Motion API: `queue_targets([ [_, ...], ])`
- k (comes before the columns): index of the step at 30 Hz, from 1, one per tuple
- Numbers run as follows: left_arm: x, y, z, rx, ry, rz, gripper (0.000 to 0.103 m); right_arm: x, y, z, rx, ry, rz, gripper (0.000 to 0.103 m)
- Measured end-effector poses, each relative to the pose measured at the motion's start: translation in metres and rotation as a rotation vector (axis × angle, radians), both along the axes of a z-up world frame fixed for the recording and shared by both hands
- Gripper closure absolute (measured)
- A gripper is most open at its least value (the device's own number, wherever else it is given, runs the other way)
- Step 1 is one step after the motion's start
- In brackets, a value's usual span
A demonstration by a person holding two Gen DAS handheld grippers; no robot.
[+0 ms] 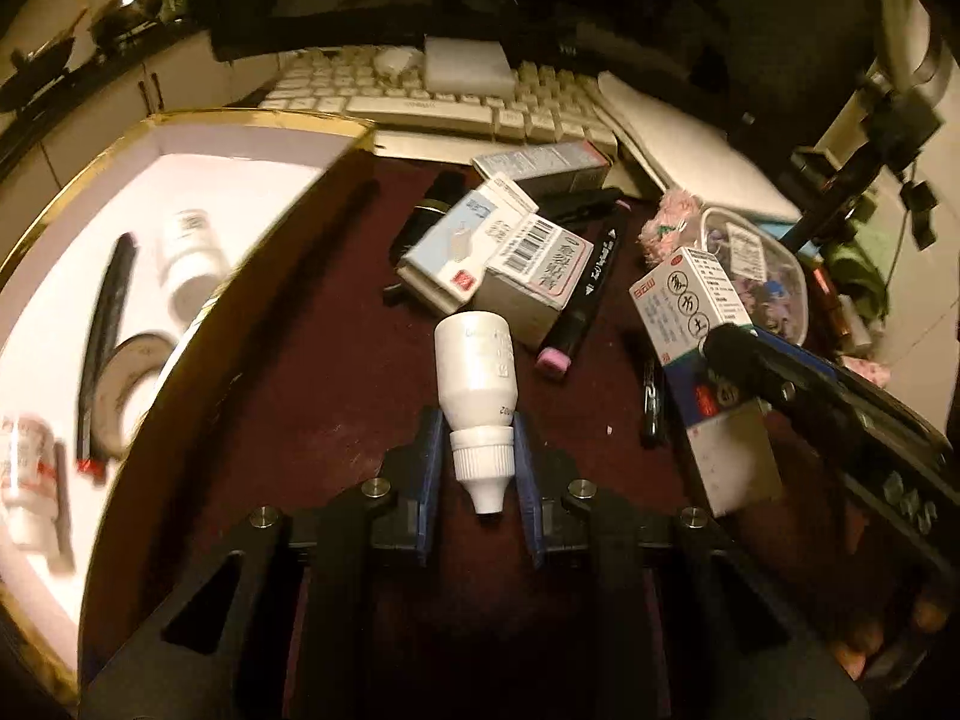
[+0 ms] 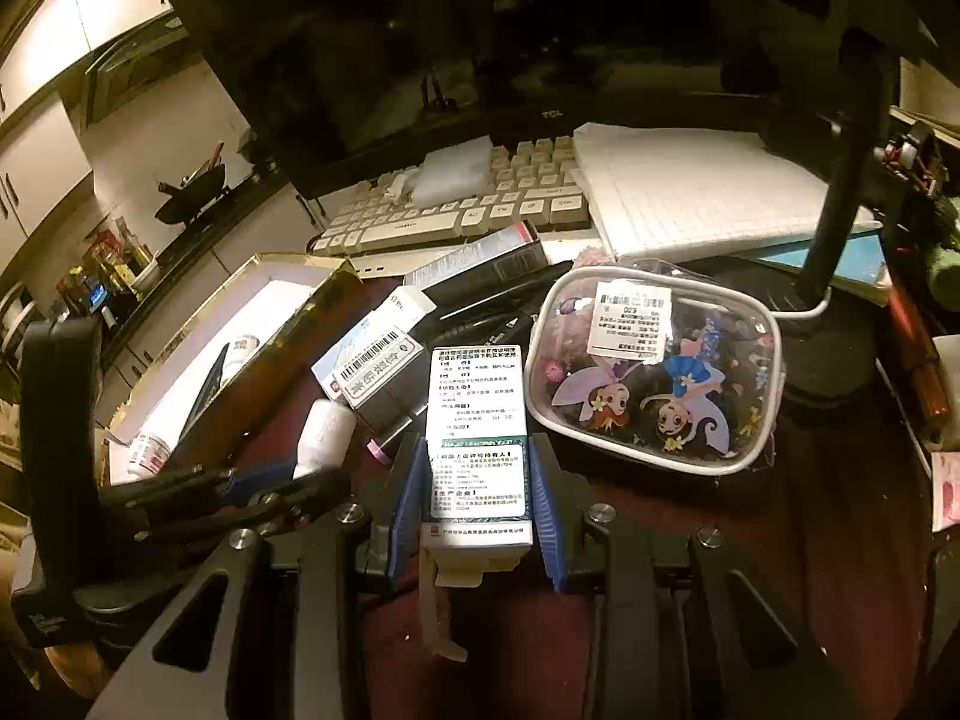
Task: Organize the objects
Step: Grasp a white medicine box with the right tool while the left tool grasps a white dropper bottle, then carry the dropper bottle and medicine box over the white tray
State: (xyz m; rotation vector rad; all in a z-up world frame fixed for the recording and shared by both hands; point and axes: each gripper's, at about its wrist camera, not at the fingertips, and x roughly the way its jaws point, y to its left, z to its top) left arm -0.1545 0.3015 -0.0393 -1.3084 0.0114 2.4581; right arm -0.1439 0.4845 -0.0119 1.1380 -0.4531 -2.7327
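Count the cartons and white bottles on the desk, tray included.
Cartons: 4
Bottles: 3
Total: 7

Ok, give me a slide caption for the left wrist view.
Left gripper grips a small white plastic dropper bottle above the dark red tabletop, beside a gold-rimmed white box.

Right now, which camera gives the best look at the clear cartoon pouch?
The right wrist view: the clear cartoon pouch lies whole and sharp beside the medicine box. The left wrist view shows only part of it, small and blurred behind that box.
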Motion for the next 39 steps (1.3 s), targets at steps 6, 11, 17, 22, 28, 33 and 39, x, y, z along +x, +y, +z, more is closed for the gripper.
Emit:
queue_targets([
  [6,0.015,-0.029,0.010,0.074,0.027,0.061,0.081,0.004,-0.007,0.007,-0.043,0.038,0.027,0.069],
  [11,0.018,-0.047,0.024,0.139,0.044,0.091,0.081,0.000,-0.026,0.013,-0.061,0.045,0.077,0.069],
  [17,0.017,-0.073,0.038,0.216,0.032,0.124,0.081,-0.005,-0.052,0.023,-0.063,0.055,0.131,0.069],
  [22,0.015,-0.110,0.060,0.246,0.085,0.179,0.081,-0.018,-0.084,0.033,-0.083,0.058,0.218,0.069],
  [28,-0.005,-0.165,0.069,0.275,0.109,0.307,0.081,-0.045,-0.133,0.046,-0.137,0.047,0.346,0.069],
  [33,-0.030,-0.199,0.062,0.258,0.099,0.407,0.081,-0.088,-0.171,0.046,-0.122,0.016,0.378,0.069],
  [39,-0.057,-0.216,0.044,0.228,0.014,0.431,0.081,-0.140,-0.214,0.023,-0.087,-0.075,0.325,0.069],
])
